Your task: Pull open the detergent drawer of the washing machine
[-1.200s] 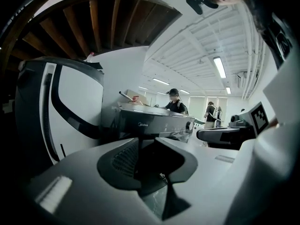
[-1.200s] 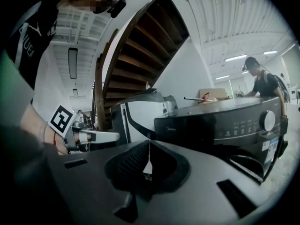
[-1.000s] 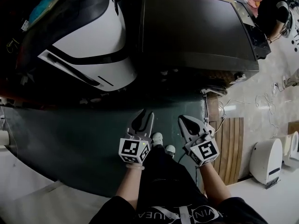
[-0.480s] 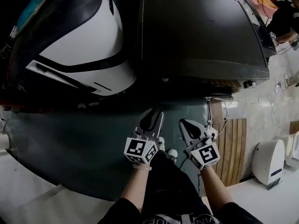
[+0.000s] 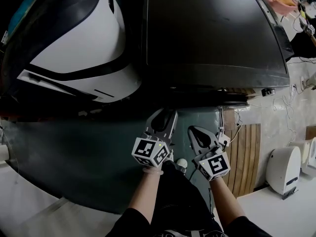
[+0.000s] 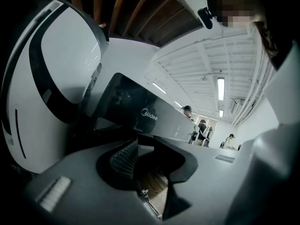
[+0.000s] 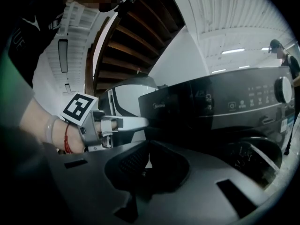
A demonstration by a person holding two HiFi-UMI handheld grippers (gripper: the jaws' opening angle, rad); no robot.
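The dark Midea washing machine [image 5: 212,33] stands in front of the person, with a white machine [image 5: 79,48] just beside it on the left. From above, only its top is visible. The detergent drawer [image 7: 164,109] is judged to be the left end of the control strip, the section bearing the logo, well left of the dial [image 7: 281,89] and above the round door [image 7: 248,153]. It looks shut flush, though its seams are too dark to trace. The left gripper [image 5: 165,116] hovers low before the machine's front, near that corner but not touching it. Its jaws are released, with a clear gap showing floor between them and nothing held. The right gripper [image 5: 196,132] hangs just beside it, its jaws drawn together on nothing. The drawer is probably a light plastic tray on short slides, stiff enough to pull by its face but glossy and likely slippery. The best hold would be a recess or lip along the lower edge of its front, with one jaw hooked behind it. A level, straight pull should overcome the slight catch, and a twist could make the tray bind.
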